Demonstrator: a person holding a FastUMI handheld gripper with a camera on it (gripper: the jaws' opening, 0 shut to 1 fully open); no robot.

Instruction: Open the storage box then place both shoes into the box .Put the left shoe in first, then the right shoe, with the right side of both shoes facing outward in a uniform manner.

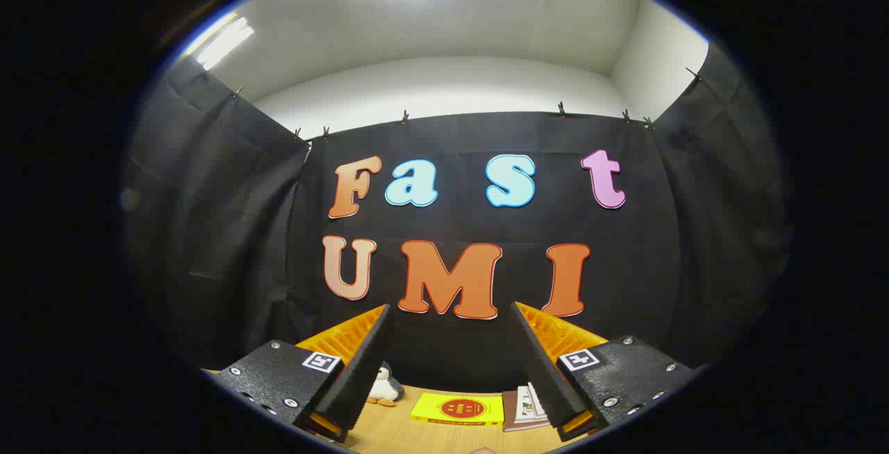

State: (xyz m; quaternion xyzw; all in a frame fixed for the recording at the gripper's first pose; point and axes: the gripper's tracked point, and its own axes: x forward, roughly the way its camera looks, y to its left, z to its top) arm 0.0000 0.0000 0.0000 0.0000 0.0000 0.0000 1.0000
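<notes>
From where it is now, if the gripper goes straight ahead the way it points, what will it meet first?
Most likely the black cloth wall of the booth. The gripper, jaws open and empty, points above the table; the yellow book lies lower, so it probably passes over it. Depth is unclear.

The single fisheye camera rides on the gripper, looking forward and tilted upward along its 2 spread fingers toward the booth's cloth wall and the ceiling, with a strip of wooden table just below.
</notes>
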